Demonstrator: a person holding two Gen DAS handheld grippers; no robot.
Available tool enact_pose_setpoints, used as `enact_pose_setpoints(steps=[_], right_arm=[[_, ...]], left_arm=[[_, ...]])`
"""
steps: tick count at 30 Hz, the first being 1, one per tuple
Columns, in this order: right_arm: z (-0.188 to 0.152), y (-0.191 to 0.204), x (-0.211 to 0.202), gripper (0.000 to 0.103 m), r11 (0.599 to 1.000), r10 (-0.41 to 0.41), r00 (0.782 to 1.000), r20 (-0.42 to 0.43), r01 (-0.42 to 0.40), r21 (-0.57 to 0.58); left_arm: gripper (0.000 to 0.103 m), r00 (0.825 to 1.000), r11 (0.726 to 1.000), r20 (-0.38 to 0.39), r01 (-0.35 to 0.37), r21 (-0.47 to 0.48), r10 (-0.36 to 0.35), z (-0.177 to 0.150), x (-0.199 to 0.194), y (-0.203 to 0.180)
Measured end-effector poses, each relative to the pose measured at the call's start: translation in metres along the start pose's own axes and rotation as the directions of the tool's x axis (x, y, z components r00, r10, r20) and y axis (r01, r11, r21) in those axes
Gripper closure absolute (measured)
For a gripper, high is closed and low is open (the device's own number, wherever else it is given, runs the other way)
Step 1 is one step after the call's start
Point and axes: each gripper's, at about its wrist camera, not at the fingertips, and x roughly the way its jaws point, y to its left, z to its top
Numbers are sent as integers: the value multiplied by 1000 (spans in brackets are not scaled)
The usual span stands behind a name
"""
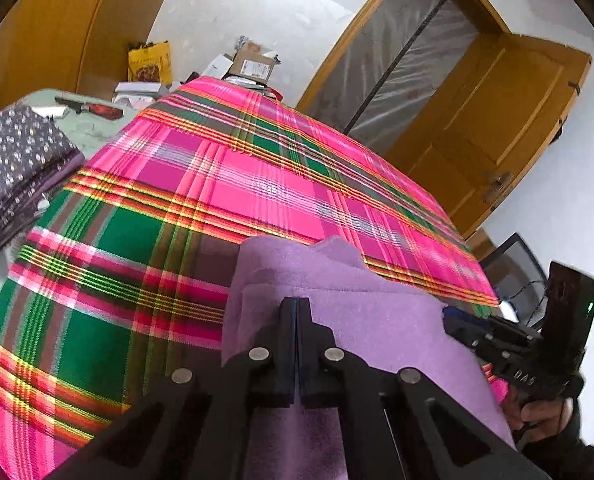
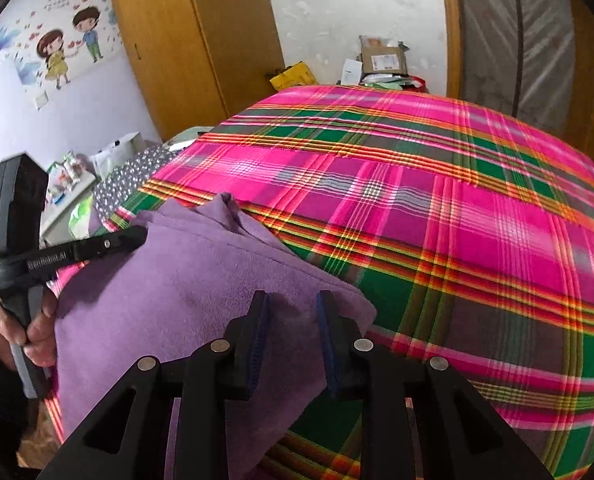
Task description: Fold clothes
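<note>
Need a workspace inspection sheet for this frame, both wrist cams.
Surface: bed under a pink and green plaid cover, flat.
Job's things: purple fleece garment, partly folded, near edge.
Clutter: folded dotted dark fabric stack beside the plaid; cardboard boxes and a yellow bag past the far end.
Grippers: left gripper shut on the purple fleece garment; right gripper open, above the fleece, holding nothing.
Cables: thin wires by a dark chair, off the bed.
Surroundings: wooden wardrobe, wooden door, cartoon wall sticker.
</note>
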Motion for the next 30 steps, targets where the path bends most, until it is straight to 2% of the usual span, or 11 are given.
enact_pose_setpoints(steps=[1,5,9,15,19,22,26,30], right_arm=[[0,0,1,79,1000,2,1000,-2,-2,-5],[2,-4,-8,78,998,34,999,-6,-34,56],[-12,9,-33,75,997,63,998,32,-64,31],[-39,31,-57,75,993,114,993,36,-113,-30],[-53,44,-53,75,990,82,997,7,-81,-111],[-60,45,-46,75,991,68,998,2,-67,-119],[-58,41,-44,75,991,91,996,-13,-92,-95],[-56,44,-48,74,991,79,997,-21,-80,-107]], left_arm=[[101,1000,1000,-5,13,-13,-13,1,0,2],[101,1000,1000,-2,-24,4,24,-1,-15,-8],[101,998,997,34,-54,62,52,-18,-43,-24],[101,997,996,31,-73,55,72,-38,-54,-23],[101,997,997,26,-72,39,71,-48,-57,-20],[101,997,997,23,-72,27,71,-56,-59,-17],[101,997,997,19,-79,22,79,-63,-63,-16],[101,991,993,77,-111,34,108,-58,-81,-22]])
